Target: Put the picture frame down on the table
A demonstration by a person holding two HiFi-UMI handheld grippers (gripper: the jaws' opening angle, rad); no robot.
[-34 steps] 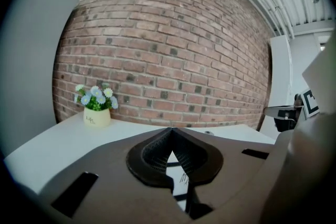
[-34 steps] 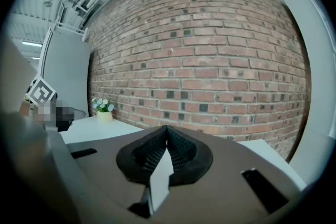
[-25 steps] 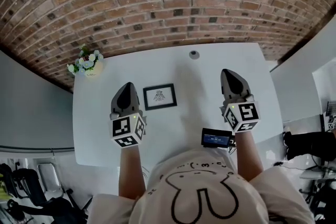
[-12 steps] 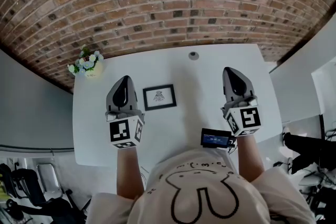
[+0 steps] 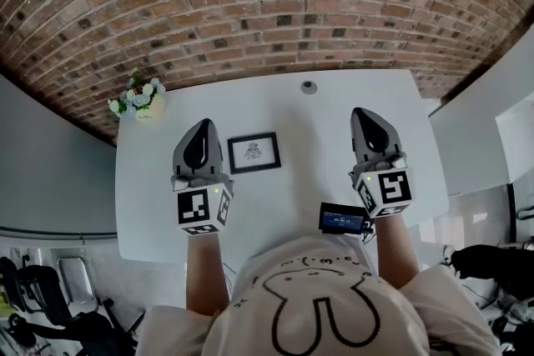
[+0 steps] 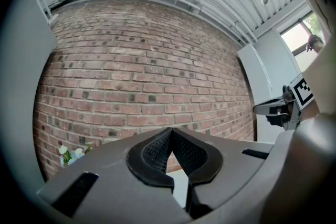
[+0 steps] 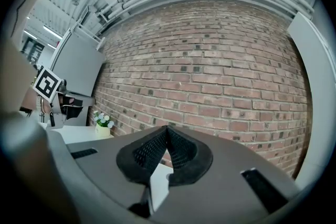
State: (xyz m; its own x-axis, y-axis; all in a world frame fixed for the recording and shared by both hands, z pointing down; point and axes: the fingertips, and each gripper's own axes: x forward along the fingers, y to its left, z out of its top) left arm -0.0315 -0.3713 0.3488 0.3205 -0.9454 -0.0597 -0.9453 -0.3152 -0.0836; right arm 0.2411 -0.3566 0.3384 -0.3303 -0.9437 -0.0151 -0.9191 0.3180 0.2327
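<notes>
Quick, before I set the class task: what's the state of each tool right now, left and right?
Left tool: closed, nothing between its jaws.
Right tool: closed, nothing between its jaws.

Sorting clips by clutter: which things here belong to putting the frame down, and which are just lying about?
Job: picture frame, lying on the table; left gripper and right gripper, jaws together, empty.
Lying about: flower pot, small round object, black device.

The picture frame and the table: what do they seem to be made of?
Picture frame: thin black matte border, perhaps wood or plastic; too small to tell. Table: smooth plain white top, likely laminate or painted board.
</notes>
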